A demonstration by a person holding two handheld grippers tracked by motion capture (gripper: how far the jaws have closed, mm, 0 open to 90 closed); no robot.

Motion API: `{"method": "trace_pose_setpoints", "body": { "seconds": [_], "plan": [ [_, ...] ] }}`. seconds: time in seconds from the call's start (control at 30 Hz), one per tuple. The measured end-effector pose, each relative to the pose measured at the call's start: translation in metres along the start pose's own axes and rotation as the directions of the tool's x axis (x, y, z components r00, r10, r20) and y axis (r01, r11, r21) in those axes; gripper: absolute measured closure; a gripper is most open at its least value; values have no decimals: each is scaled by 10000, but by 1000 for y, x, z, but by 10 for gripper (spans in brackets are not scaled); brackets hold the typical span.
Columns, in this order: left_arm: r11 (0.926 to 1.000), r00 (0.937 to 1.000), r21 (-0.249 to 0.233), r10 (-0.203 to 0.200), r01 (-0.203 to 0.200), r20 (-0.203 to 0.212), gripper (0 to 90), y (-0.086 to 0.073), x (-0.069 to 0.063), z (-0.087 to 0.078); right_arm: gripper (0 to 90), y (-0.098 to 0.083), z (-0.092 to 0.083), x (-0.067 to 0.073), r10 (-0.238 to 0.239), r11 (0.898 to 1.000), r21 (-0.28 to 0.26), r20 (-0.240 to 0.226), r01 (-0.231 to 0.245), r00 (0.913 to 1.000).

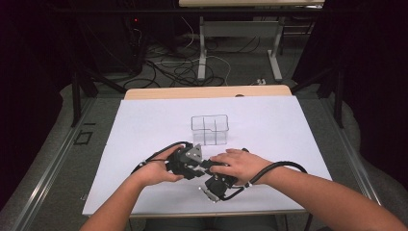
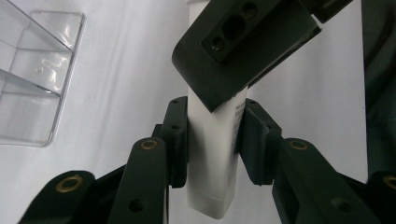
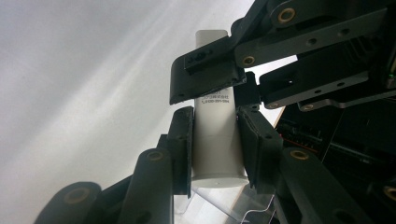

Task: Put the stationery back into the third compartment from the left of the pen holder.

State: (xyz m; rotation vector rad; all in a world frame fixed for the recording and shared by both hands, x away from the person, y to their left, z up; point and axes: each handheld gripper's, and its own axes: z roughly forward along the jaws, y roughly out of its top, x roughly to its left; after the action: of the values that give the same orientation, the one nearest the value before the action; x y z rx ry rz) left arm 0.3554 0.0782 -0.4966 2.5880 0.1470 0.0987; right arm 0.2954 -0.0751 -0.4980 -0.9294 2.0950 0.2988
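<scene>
- High view: a person's 2 forearms come in from the near edge, and the left hand (image 1: 156,172) and right hand (image 1: 240,165) bring their tools together low on the white table (image 1: 144,125), near its front edge.
- The left gripper (image 1: 185,161) carries a grey three-cornered plate on top; the right gripper (image 1: 219,185) sits just beside it, partly under the right hand. Black cables loop away from both.
- The white tube (image 2: 212,154) is hidden between the hands from above, but the left gripper view shows it well: a smooth, matte, pale plastic body with a flat crimped-looking end and a few lines of small dark print too small to read.
- In the left gripper view, the left gripper's 2 black jaws are closed narrowly against the tube's sides, pads touching it on both flanks. A jaw of the other gripper crosses over the tube farther along.
- Right gripper view: the right gripper (image 3: 215,144) likewise pinches the white tube (image 3: 217,140), here round and capped at its near end, jaws pressed to either side, with the left gripper's jaws clasping it just beyond.
- The jaws are dull black plastic with brass-coloured pivot rivets.
- A clear organizer box (image 1: 209,129), thin-walled, glossy and divided into compartments, stands on the table just beyond the hands, apart from them.
</scene>
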Motion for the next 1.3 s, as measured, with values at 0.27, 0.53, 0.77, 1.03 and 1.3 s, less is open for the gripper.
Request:
{"method": "trace_pose_setpoints", "body": {
  "seconds": [0.27,0.53,0.77,1.03,1.3],
  "plan": [
    [9999,9999,-118,-120,120,-9,668,-1,1,-2,664,-1,0,-1,166,9999,22,5,-166,9999],
    [9991,9989,-125,-402,400,-220,668,-3,5,-1,592,-7,-2,-2,815,9967,43,138,-816,9966],
    [9981,9977,-154,-606,602,-312,668,-3,7,0,540,-13,-6,-1,1627,9867,-60,201,-1626,9865],
    [9904,9897,-286,-1361,1349,-434,669,-7,14,-2,475,-25,-12,3,2975,9545,-406,645,-2953,9526],
    [9606,9640,-1139,-2608,2537,-518,668,-10,20,-4,336,-42,-14,12,6193,7842,-933,544,-6135,7833]
  ]
}}
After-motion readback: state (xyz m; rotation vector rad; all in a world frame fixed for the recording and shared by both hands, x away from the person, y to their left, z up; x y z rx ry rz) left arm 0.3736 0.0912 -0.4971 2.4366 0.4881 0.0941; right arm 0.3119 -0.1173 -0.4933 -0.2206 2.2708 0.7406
